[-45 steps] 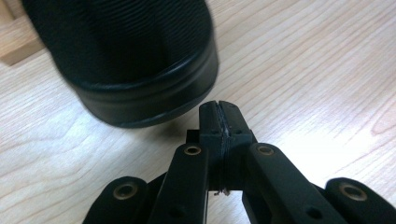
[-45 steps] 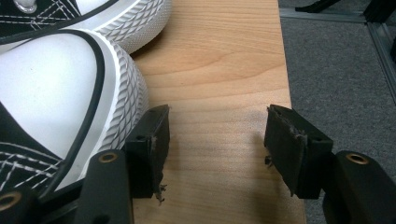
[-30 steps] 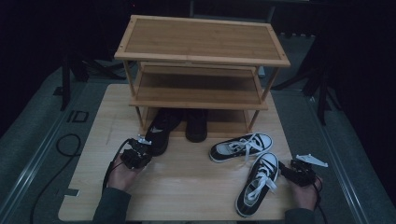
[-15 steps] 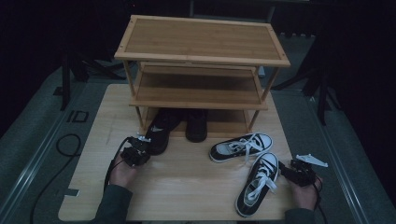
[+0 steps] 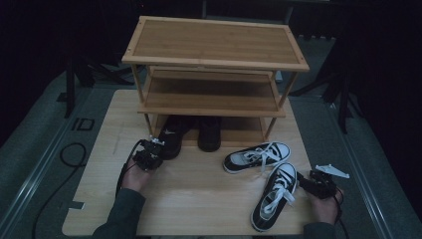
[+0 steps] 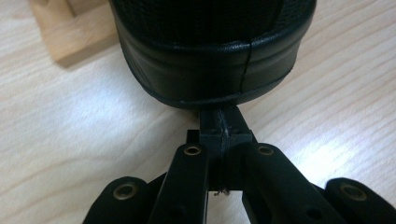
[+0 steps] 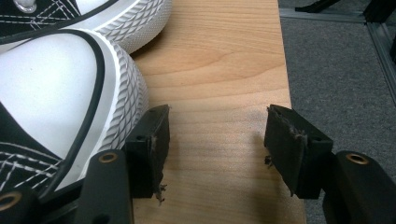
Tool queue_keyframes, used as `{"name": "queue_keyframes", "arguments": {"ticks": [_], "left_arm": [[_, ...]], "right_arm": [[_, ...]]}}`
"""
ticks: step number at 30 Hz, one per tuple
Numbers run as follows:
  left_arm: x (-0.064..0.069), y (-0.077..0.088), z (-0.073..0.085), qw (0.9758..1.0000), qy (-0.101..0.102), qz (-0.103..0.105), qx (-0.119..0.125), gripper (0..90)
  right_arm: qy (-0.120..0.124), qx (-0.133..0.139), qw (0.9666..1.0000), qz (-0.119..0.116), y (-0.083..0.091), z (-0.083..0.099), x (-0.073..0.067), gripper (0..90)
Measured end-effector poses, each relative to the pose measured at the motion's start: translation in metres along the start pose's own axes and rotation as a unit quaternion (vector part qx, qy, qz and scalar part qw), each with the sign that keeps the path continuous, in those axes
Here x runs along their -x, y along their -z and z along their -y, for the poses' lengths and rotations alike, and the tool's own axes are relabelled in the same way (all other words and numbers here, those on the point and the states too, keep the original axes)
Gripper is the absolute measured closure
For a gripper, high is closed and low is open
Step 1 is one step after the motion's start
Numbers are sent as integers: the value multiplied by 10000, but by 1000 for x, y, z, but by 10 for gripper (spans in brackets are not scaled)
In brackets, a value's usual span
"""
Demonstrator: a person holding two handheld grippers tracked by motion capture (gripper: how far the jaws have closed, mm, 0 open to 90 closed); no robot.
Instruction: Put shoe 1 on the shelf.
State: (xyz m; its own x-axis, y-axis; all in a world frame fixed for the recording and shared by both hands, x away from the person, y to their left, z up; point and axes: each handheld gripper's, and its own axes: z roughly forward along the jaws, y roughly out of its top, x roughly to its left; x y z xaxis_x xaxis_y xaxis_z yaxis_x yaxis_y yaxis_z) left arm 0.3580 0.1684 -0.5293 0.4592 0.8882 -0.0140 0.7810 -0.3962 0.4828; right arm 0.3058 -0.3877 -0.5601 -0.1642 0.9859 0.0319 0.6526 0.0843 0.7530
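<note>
**Nudging a black shoe under the rack**

My left gripper (image 6: 219, 135), jaws clenched on nothing, presses its tips against the heel of a black shoe (image 6: 210, 51) to slide it under the three-tier bamboo shoe rack (image 5: 214, 47) beside its mate (image 5: 209, 133). My right gripper (image 7: 217, 140) rests released beside two black-and-white sneakers (image 5: 273, 195), seemingly awaiting their turn. Four shoes altogether.

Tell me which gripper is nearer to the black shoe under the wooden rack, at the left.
Left. The left gripper, jaws shut, is right at the heel of the black shoe. The right gripper, open, sits beside the black-and-white sneaker, far across the board.
</note>
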Motion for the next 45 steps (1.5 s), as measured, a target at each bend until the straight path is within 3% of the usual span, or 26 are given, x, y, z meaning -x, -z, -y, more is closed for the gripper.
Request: {"name": "queue_keyframes", "arguments": {"ticks": [3,7,9,20,39,45], "left_arm": [[5,-2,-8,9999,-142,-1,-42,896],[11,-5,-15,9999,-146,61,-12,896],[21,-10,-23,9996,-237,105,-54,896],[45,-26,-45,9981,-546,208,-213,897],[44,-34,-58,9981,-500,260,-259,897],[47,-26,-58,9976,-555,378,-145,857]], "right_arm": [[-3,-1,10000,0,0,0,0,402],[-2,-1,10000,0,0,0,0,401],[-6,0,10000,-4,0,0,0,401],[-5,-1,10000,-7,0,0,0,401],[-4,-2,10000,-6,0,0,0,401],[-3,-2,10000,-5,0,0,0,401]]}}
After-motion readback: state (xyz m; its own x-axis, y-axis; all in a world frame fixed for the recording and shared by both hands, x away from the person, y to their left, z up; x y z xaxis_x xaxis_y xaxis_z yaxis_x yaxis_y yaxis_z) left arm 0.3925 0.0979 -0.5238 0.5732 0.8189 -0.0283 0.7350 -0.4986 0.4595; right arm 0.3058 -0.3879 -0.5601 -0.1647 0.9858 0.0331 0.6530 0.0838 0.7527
